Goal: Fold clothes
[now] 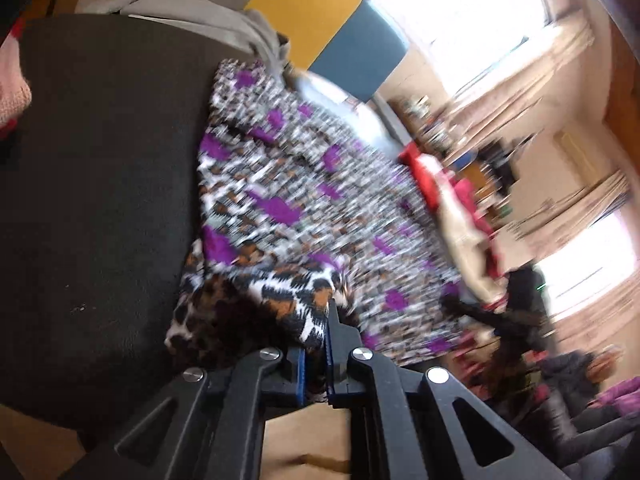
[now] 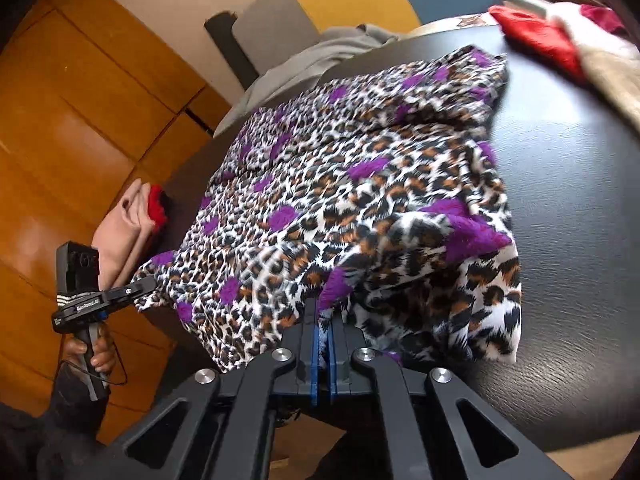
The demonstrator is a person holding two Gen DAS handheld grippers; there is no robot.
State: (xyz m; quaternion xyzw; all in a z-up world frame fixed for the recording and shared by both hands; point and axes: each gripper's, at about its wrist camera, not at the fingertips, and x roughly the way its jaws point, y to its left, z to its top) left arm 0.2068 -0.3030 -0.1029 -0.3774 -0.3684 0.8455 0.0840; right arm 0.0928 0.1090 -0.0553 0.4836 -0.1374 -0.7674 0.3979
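A leopard-print garment with purple spots lies spread on a dark round table. It also shows in the left wrist view, blurred. My right gripper is shut on the garment's near edge, and the cloth bunches up around its fingers. My left gripper is shut on another edge of the same garment at the table's rim. The left gripper also shows in the right wrist view, gripping the cloth at the left side of the table.
A grey garment lies at the table's far edge. Red and beige clothes are heaped at the far right. A folded pink cloth with red trim sits at the left edge. Wooden cabinets stand to the left.
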